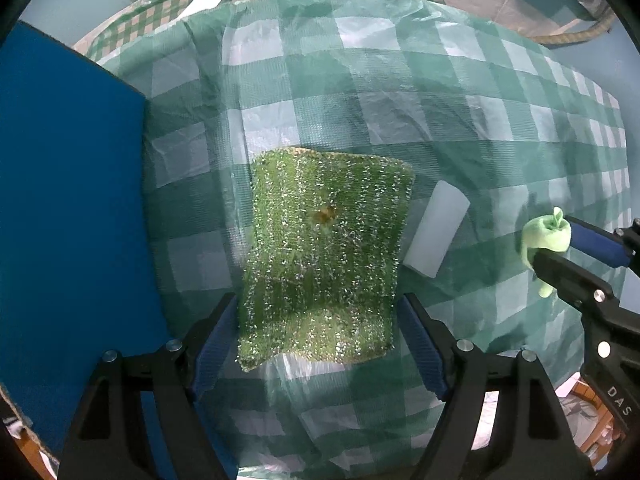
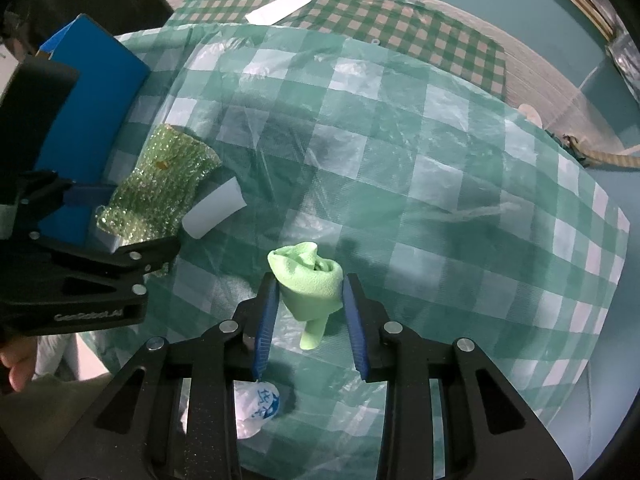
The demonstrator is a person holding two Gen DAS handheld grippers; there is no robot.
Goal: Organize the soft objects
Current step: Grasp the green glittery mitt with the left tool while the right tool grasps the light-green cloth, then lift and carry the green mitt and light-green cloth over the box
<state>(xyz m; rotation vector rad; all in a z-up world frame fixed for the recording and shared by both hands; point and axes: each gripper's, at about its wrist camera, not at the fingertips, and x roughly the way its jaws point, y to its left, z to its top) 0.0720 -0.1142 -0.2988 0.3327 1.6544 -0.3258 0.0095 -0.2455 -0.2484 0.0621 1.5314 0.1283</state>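
Observation:
My left gripper [image 1: 316,320] is shut on a glittery green scouring pad [image 1: 324,248] and holds it up over the checked cloth; the pad also shows in the right wrist view [image 2: 160,192]. My right gripper [image 2: 308,292] is shut on a rolled light green cloth [image 2: 310,280], held above the table; a tail of it hangs down. In the left wrist view the right gripper [image 1: 556,240] and the green cloth [image 1: 544,234] show at the right edge.
A blue box [image 1: 72,200] stands at the left, also in the right wrist view [image 2: 96,92]. A white block [image 1: 434,230] lies next to the pad. A green checked plastic tablecloth [image 2: 440,184] covers the table. A crumpled white wrapper [image 2: 256,408] lies near the front edge.

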